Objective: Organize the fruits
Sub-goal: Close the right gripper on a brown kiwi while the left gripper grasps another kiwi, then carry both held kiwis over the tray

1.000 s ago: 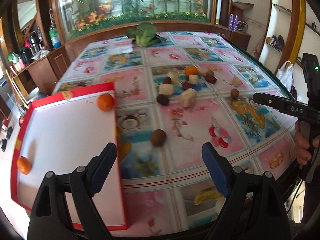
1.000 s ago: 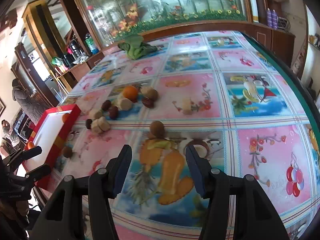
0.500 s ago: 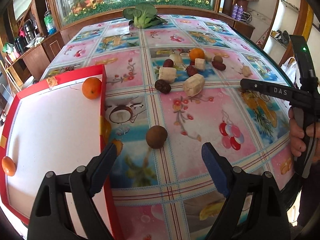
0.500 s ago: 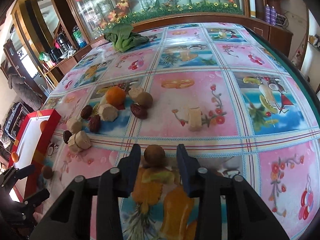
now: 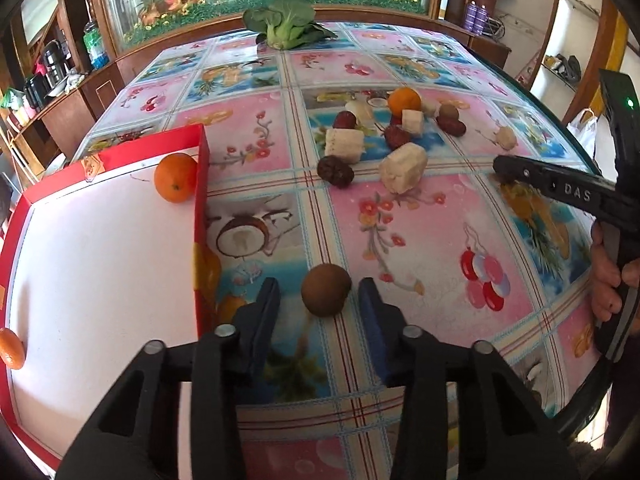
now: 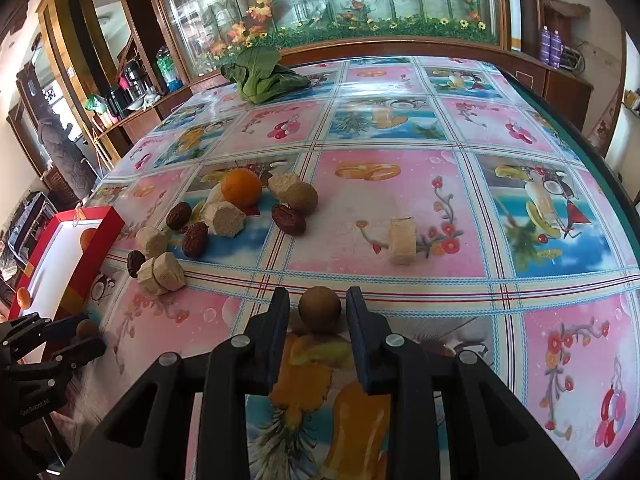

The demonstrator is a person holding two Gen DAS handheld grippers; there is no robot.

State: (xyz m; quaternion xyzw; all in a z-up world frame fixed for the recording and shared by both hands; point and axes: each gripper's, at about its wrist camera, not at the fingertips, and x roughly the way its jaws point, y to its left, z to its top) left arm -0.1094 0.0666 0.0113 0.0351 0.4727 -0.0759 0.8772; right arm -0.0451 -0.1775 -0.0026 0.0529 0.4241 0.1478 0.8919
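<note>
So both grippers are sitting low over the fruit-print tablecloth (image 5: 400, 216) right now, each one lined up on its own little round brown fruit. The left gripper (image 5: 318, 296) is straddling a brown fruit (image 5: 326, 289) that's resting on the cloth just beside the red tray (image 5: 202, 208); its jaws are parted with a visible gap on each side of the fruit, so it's released, not clamping anything. The right gripper (image 6: 318, 310) is doing much the same thing with the other brown fruit (image 6: 320, 309), except the gaps look really thin here, and honestly I cannot tell whether the pads are touching it or just bracketing it. That fruit is sitting on the cloth at the near edge of a pink square. Inside the tray there's an orange (image 5: 176, 178) tucked in the far corner against the wall, and a second small orange (image 5: 10, 348) poking in at the near left edge. Farther back on the table a loose pile is waiting: another orange (image 6: 241, 187), several dark red dates (image 6: 289, 219), and pale cut chunks (image 6: 226, 218), plus one pale chunk (image 6: 403, 240) lying off on its own to the right. A leafy green vegetable (image 6: 262, 76) is lying at the far end of the table.
</note>
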